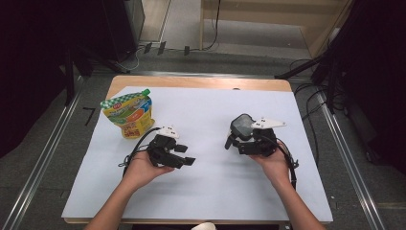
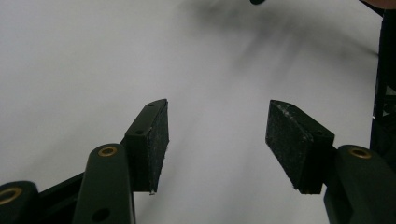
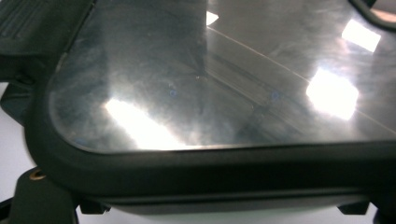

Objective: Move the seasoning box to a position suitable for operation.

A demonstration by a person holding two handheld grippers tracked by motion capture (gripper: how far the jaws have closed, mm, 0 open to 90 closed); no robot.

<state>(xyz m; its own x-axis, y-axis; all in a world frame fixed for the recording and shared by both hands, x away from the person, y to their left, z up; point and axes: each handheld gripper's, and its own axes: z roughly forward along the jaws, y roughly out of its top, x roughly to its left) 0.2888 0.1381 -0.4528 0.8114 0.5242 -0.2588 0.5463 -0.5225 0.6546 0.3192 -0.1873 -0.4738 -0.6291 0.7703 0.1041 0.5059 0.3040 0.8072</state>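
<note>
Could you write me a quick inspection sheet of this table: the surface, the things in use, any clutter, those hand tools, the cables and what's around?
Surface: white sheet covering a wooden tabletop.
Job's things: dark rounded-corner object with a glossy, reflective face, held up at the right hand-held gripper.
Clutter: green and yellow printed spouted pouch at the sheet's far left, apart from both hands.
Grippers: left hand-held gripper open, nothing between its pads, above bare sheet; right one carries the dark object, jaws hidden behind it.
Cables: black cable looping from the left tool; another along the right wrist.
Surroundings: metal rails, grey floor, dark stands, floor cables.
</note>
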